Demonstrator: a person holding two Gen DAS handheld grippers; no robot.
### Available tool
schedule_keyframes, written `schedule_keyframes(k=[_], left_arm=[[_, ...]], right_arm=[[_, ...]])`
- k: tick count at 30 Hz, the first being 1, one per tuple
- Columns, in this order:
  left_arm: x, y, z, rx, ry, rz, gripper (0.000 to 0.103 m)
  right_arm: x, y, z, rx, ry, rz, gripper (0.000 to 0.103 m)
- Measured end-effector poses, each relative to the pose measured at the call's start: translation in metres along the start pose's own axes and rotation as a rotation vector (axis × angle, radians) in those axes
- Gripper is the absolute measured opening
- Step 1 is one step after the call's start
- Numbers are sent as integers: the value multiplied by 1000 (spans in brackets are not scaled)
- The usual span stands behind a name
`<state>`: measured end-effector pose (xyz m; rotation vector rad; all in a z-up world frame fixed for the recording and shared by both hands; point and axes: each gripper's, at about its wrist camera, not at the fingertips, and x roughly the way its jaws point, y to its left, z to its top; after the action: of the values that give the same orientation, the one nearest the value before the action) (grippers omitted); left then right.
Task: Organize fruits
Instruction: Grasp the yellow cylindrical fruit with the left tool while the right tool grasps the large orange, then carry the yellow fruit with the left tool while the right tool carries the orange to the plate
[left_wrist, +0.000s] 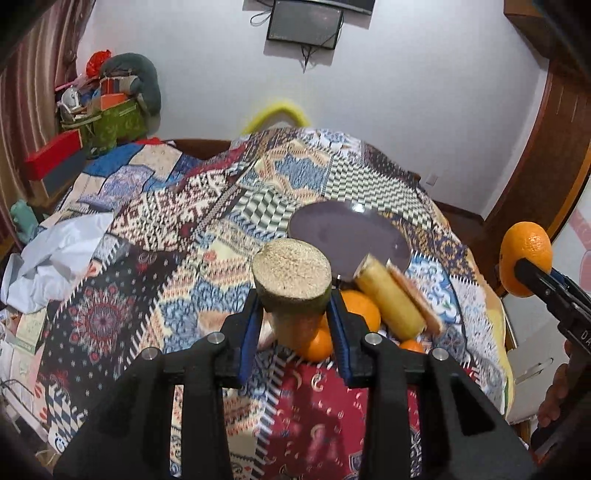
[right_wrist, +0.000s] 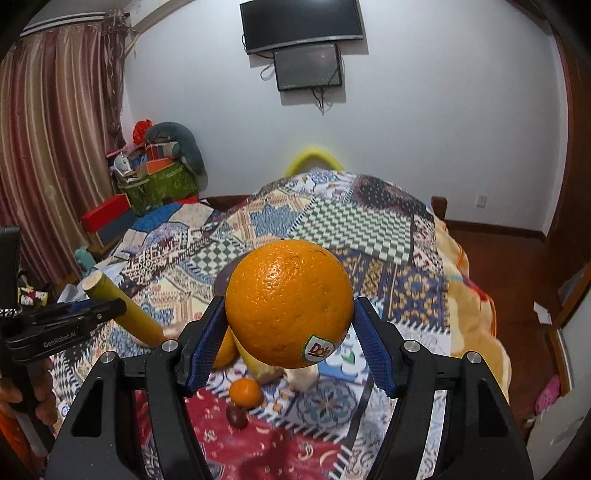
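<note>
1. The fruits are lying in a loose heap on the patchwork quilt (left_wrist: 155, 236), while two pieces are being held up off it.
2. The left gripper (left_wrist: 293, 291) is clamping a yellow-green sugarcane stalk (left_wrist: 291, 275) between its blue pads, jaws fairly narrow, cut end facing the camera.
3. The right gripper (right_wrist: 290, 325) is gripping a large orange (right_wrist: 289, 302) at mid-width, with a Dole sticker (right_wrist: 317, 349) showing on its lower face.
4. A second sugarcane piece (left_wrist: 391, 299) is resting tilted just beyond the left jaws, beside two oranges (left_wrist: 360, 308) that are touching each other.
5. A small tangerine (right_wrist: 245, 392) is sitting on the red patch under the right gripper, with a dark round fruit (right_wrist: 236, 416) just beside it; its kind is too blurred to tell.
6. A dark round plate (left_wrist: 347, 232) is lying on the quilt beyond the heap.
7. A hand (right_wrist: 40, 387) is gripping the left tool's handle at the edge of the right wrist view.
</note>
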<state>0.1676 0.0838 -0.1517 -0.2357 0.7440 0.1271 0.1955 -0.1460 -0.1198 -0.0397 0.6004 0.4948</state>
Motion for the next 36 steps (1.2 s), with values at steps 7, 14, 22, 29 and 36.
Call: schedule_keyframes(k=[7, 14, 22, 29, 36], left_arm=[[-3, -4, 23, 16, -52, -13, 35], [5, -9, 45, 36, -82, -29, 35], [28, -17, 62, 65, -81, -57, 35], [65, -14, 71, 58, -16, -94, 35], [100, -14, 75, 69, 35, -111, 35]], right_arm=[[9, 6, 14, -29, -37, 3, 65], [23, 5, 26, -46, -57, 6, 65], [50, 1, 35, -78, -49, -14, 65], [80, -7, 37, -74, -19, -17, 65], [109, -19, 36, -73, 25, -17, 65]])
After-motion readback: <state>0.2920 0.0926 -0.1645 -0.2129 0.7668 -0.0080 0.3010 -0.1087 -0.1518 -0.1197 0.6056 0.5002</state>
